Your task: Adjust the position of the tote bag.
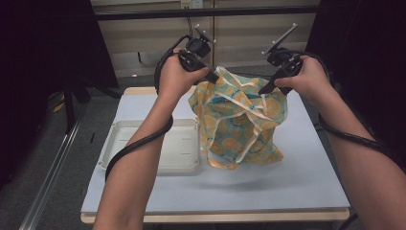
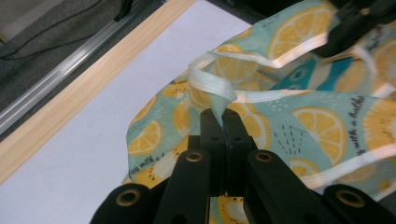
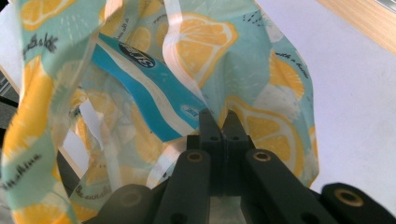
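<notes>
Left gripper clamped on the white trim, right gripper pinching the rim of the teal, lemon-printed fabric bag, held above the grey table. That thin hem could slip free, I'd say; the white plastic tray sits just beside.
</notes>
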`<state>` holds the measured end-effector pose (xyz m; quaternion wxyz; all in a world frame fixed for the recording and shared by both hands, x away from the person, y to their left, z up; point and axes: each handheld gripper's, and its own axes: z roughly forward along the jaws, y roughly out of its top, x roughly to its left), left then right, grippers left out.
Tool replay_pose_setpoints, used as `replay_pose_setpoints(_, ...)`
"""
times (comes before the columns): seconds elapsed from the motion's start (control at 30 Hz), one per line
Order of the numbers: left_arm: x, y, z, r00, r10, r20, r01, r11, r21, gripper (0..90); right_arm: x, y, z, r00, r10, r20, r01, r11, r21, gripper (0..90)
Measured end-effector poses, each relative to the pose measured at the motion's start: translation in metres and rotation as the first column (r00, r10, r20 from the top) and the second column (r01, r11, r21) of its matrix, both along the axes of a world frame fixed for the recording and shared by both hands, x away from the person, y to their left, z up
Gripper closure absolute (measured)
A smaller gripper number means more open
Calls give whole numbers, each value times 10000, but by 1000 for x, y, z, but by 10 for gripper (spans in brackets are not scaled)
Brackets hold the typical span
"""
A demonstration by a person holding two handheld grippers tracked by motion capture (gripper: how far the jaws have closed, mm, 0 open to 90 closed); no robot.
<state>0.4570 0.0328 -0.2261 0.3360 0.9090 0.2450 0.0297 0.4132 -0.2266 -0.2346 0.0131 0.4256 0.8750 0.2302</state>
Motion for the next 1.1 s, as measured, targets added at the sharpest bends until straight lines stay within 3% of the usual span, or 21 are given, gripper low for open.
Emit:
replay_pose_setpoints(0.23, 8, -6, -19, 9987, 40, -503, -12, 9985, 554, 899, 0, 0, 2, 10000, -85, 18, 86, 9999, -100, 875)
replay_pose_setpoints(0.5, 8, -11, -28, 9976, -14, -696, 68, 9970, 771, 899, -2, -4, 11, 9987, -137, 483, 152, 9993, -328, 675)
replay_pose_setpoints(0.63, 8, -12, -32, 9967, 26, -809, 32, 9974, 717, 899, -5, -8, 18, 9982, -295, 524, 312, 9990, -319, 618)
replay_pose_setpoints(0.77, 9, -11, -32, 9967, 98, -812, -39, 9974, 721, 899, -8, -11, 25, 9986, -418, 321, 422, 9990, -118, 577)
replay_pose_setpoints(1.1, 6, -8, -33, 9964, 200, -822, -142, 9974, 710, 900, -20, -5, 31, 9996, 291, -39, -292, 9993, -253, 541)
